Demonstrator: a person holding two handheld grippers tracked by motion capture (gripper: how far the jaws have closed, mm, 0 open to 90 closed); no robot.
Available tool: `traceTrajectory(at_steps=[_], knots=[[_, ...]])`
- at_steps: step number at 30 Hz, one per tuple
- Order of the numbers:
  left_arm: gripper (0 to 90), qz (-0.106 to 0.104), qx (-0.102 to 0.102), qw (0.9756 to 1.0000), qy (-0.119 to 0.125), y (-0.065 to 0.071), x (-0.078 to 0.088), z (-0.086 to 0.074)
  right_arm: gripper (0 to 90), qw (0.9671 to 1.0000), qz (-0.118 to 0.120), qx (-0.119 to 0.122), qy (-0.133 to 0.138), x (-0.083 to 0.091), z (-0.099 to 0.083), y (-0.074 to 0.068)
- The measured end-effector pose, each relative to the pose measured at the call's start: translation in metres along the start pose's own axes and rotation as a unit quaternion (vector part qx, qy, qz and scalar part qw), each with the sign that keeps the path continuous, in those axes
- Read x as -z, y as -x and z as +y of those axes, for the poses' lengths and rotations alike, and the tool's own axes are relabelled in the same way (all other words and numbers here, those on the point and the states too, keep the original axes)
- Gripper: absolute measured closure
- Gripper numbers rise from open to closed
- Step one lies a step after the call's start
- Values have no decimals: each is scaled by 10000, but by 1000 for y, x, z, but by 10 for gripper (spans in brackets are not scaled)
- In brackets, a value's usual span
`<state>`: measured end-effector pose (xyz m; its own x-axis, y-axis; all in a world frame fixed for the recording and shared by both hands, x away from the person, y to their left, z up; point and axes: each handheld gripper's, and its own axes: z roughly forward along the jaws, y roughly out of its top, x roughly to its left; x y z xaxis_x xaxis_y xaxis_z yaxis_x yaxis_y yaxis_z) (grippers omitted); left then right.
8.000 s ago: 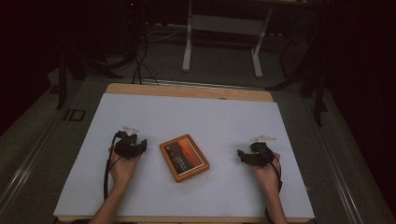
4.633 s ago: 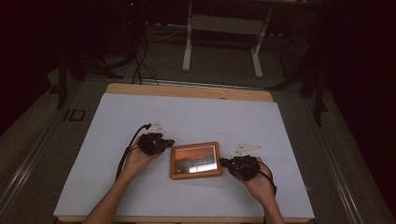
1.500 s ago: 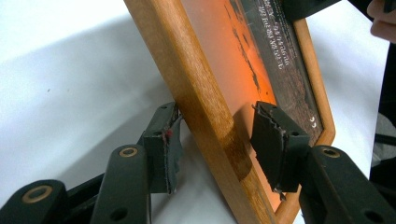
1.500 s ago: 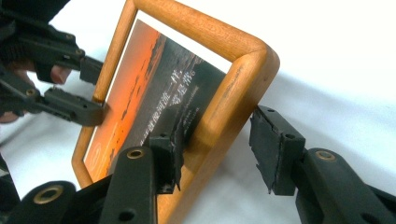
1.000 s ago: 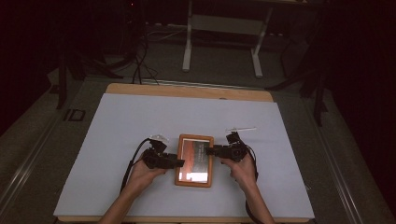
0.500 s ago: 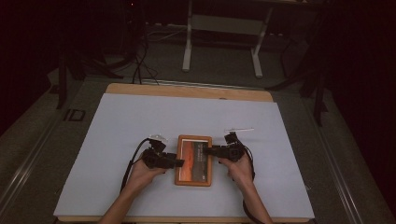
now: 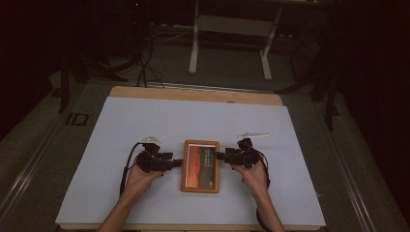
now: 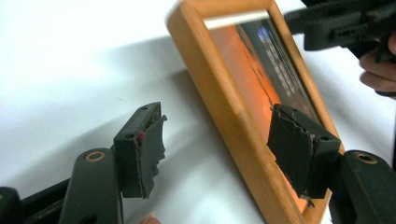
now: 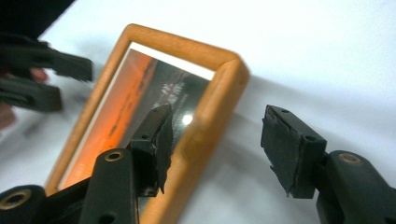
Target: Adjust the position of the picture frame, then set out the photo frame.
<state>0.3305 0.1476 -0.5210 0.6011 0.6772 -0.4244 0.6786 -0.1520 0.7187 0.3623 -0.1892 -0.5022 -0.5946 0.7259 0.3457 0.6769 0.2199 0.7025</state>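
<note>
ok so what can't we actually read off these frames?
- Frame picture text: too small in the high view, blurred and glare-washed in both gripper views.
- Frame's near end: cut by the bottom edge, partly behind a jaw, in both gripper views.
- Left gripper, right gripper: open, astride the rails; contact unclear.

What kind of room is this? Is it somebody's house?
Probably not a house: more likely a lab or workshop. A white-topped table stands in a dark room, cables trail over the floor, and a metal stand sits behind.
</note>
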Motion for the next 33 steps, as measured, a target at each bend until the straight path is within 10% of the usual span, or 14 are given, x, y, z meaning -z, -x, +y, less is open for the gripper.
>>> traceTrajectory(at_steps=[12, 24, 33], knots=[[334, 989, 36, 9912, 880, 1, 24, -1, 460, 9979, -335, 542, 97, 9, 7, -12], [334, 1076, 20, 9888, 1039, 7, 31, -4, 509, 9935, -624, 944, 133, 6, 15, -24], [335, 1074, -61, 9895, 965, 10, 31, -4, 878, 9859, -737, 1499, 99, -10, 26, -35]])
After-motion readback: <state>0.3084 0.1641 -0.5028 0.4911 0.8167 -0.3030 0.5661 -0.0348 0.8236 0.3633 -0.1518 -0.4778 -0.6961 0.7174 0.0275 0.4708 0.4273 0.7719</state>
